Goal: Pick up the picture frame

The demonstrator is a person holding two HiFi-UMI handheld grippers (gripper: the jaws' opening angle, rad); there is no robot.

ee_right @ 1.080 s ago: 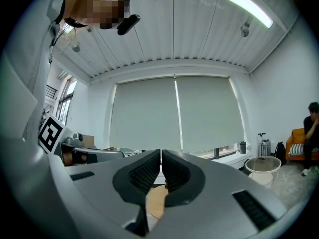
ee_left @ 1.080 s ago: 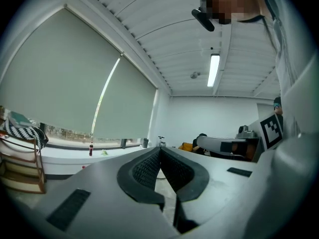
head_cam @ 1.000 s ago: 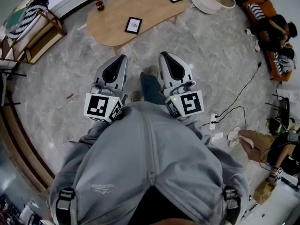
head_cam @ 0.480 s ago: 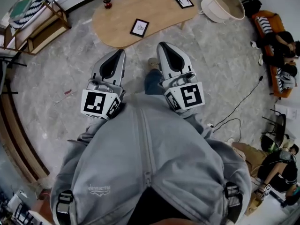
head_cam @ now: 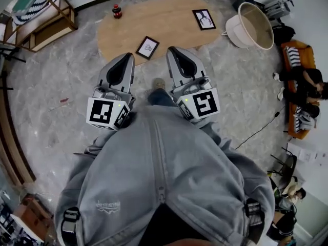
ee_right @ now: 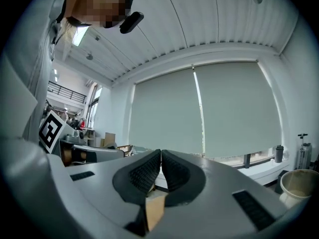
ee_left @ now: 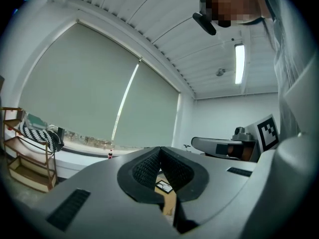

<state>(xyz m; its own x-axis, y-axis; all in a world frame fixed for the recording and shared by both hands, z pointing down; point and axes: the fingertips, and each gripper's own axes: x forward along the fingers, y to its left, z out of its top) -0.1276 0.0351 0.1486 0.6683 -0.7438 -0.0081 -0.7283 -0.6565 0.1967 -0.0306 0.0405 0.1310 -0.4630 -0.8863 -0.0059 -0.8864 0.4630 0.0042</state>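
Observation:
Two black picture frames lie flat on a low oval wooden table (head_cam: 164, 22): the near one (head_cam: 147, 47) by the table's front edge, the far one (head_cam: 204, 19) towards its right end. My left gripper (head_cam: 128, 57) and right gripper (head_cam: 171, 50) are held level side by side, both shut and empty, their tips just short of the table's near edge. The near frame lies between the two tips, a little beyond them. In the left gripper view the jaws (ee_left: 159, 149) meet, and a frame (ee_left: 163, 186) shows below them. The right gripper's jaws (ee_right: 161, 152) also meet, with nothing between them.
A red-capped cola bottle (head_cam: 117, 11) stands at the table's far left. A white round basket (head_cam: 251, 24) sits right of the table. A wooden shelf rack (head_cam: 46, 19) with striped cloth stands at the far left. People sit on an orange sofa (head_cam: 296, 81) at the right.
The table and both frames have come nearer in the head view as I walked forward. Both grippers moved with me towards the table's edge and stayed shut.

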